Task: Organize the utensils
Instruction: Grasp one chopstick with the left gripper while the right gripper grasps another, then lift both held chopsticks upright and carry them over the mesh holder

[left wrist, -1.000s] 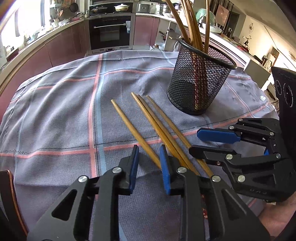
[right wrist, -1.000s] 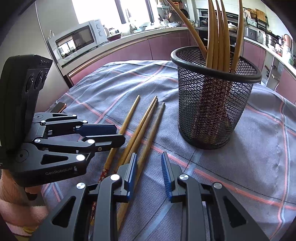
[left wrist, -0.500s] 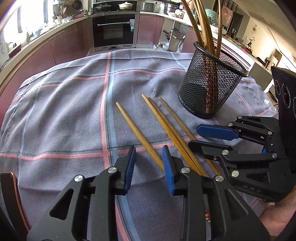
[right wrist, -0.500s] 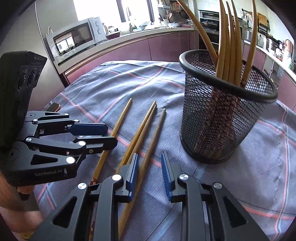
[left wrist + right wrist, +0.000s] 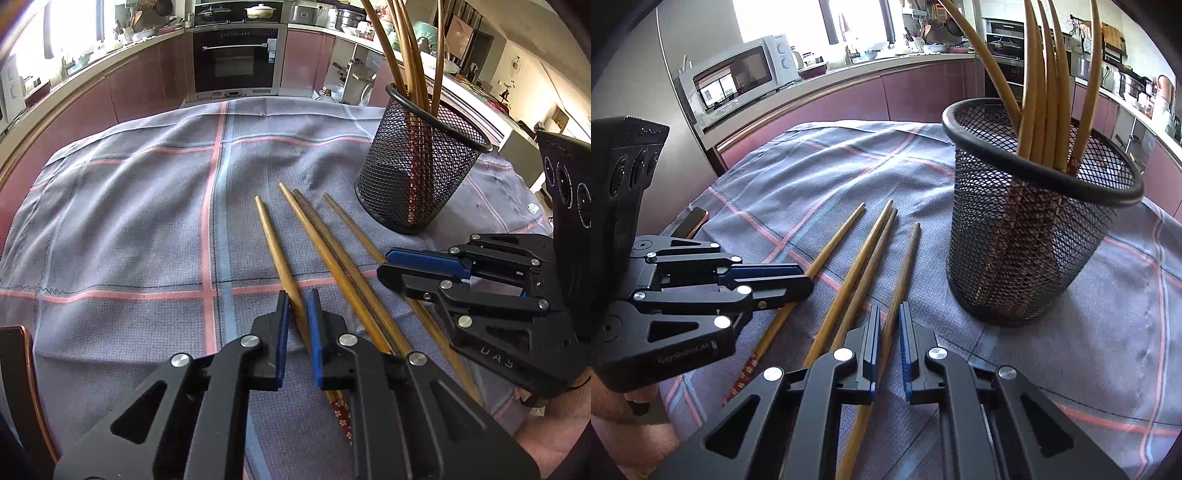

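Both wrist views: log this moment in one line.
left gripper: open around leftmost chopstick | right gripper: open around rightmost chopstick | mesh holder: upright

Chopsticks (image 5: 275, 243): wood, showing a smooth golden-brown finish; one (image 5: 886, 243) looking darker and duller. Holder (image 5: 413, 173): black wire mesh, its rim (image 5: 1034, 147) giving a slight sheen. Tablecloth (image 5: 129, 221): woven cloth, appearing matt grey-blue with a coarse waffle texture and pink and blue stripes. Left hand-held gripper (image 5: 295, 325) and right hand-held gripper (image 5: 888, 332): matt black plastic bodies, carrying bright metal screws and ribbed blue pads (image 5: 908, 347)
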A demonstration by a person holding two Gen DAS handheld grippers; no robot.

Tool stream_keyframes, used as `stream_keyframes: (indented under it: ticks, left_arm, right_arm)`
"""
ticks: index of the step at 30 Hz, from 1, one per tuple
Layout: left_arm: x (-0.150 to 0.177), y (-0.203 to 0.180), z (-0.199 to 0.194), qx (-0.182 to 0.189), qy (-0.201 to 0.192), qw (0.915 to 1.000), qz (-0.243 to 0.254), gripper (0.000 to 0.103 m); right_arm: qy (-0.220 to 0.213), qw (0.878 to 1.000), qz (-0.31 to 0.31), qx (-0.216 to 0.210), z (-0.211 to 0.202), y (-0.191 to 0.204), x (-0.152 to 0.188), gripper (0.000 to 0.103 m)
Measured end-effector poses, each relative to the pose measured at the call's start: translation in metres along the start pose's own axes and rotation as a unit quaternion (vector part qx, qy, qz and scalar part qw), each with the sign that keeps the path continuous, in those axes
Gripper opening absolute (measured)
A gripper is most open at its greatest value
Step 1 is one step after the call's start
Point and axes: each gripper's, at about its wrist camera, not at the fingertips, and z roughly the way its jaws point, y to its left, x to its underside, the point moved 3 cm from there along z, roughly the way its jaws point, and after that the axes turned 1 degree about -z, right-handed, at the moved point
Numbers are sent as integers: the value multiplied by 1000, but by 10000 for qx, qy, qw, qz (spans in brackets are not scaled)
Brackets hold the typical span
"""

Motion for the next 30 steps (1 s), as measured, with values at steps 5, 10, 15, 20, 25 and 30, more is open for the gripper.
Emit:
stream_keyframes:
  ticks: [5, 10, 15, 20, 25, 30]
  left_arm:
    - [-4, 3, 5, -148, 13, 9999, 16, 20]
    - [-6, 3, 5, -135, -29, 9999, -100, 12]
    - [-3, 10, 2, -76, -89, 9993, -346, 8]
    - [-2, 17, -11, 2, -221, 9987, -462, 8]
    - [-7, 17, -37, 220, -481, 9976, -454, 8]
    - [-16, 16, -74, 567, -909, 9933, -437, 8]
  right_arm:
    - [45, 9994, -248, 257, 2, 6, -2, 10]
    - [14, 9998, -99, 163, 3, 2, -4, 8]
    - [-73, 10000, -10, 62, -4, 0, -1, 5]
    - [-291, 9995, 35, -99, -22, -2, -2, 5]
    - [-580, 9978, 27, -335, -46, -3, -4, 5]
    - [-926, 9943, 90, -511, -75, -7, -9, 5]
